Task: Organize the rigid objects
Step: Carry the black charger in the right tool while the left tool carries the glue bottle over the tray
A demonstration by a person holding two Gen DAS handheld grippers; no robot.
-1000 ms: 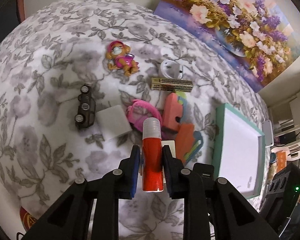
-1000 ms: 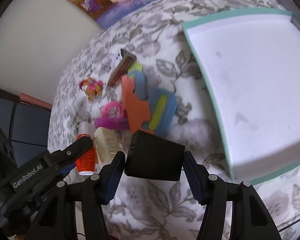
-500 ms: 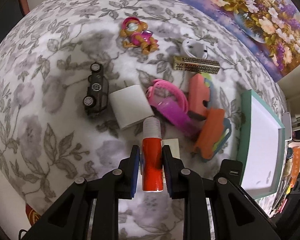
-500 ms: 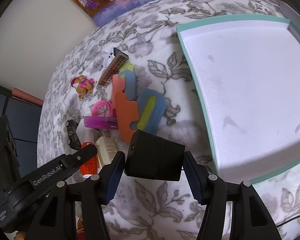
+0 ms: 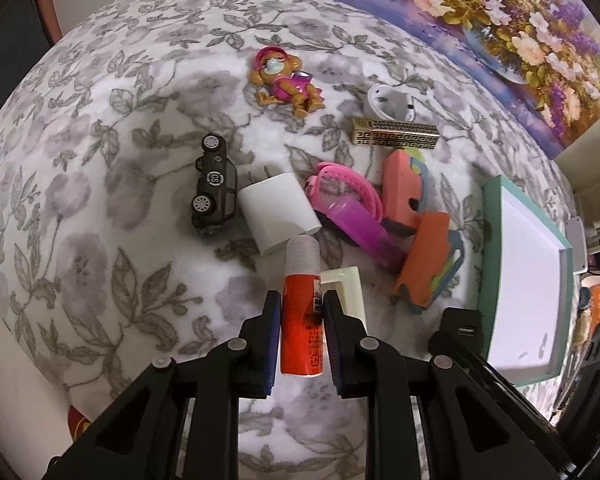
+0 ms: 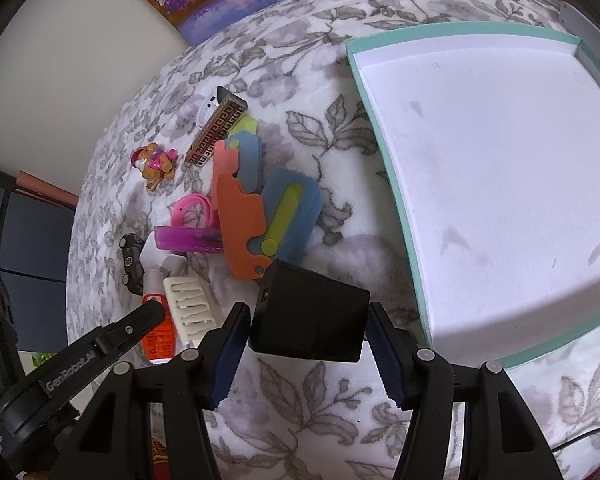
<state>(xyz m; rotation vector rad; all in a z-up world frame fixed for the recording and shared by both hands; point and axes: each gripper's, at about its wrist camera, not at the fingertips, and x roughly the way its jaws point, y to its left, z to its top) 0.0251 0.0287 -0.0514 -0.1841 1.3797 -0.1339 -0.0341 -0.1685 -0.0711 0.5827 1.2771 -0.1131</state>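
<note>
My left claw (image 5: pixel 302 326) is clamped tight on the glue stick (image 5: pixel 303 308), its long axis running straight out along the fingers, cap end forward and tilted down toward the pile. My right claw (image 6: pixel 308 344) stands about half open yet pressed on both sides of the black box (image 6: pixel 310 314), so that one is held too. What matters next, I judge, is the tray (image 6: pixel 384 128): it lies empty, forward and to the right of my right claw, just beside the box, while from my left claw it sits well off to the right (image 5: pixel 490 248), past the orange and blue pieces (image 5: pixel 426 264). So my right hand is the nearer one and should probably go first. Both claws point steeply down at the flowered blanket (image 5: pixel 100 160), side by side, the left to the left of the comb (image 6: pixel 192 308). The car (image 5: pixel 214 184), charger (image 5: pixel 278 212) and figure (image 5: pixel 286 80) wait untouched.
</note>
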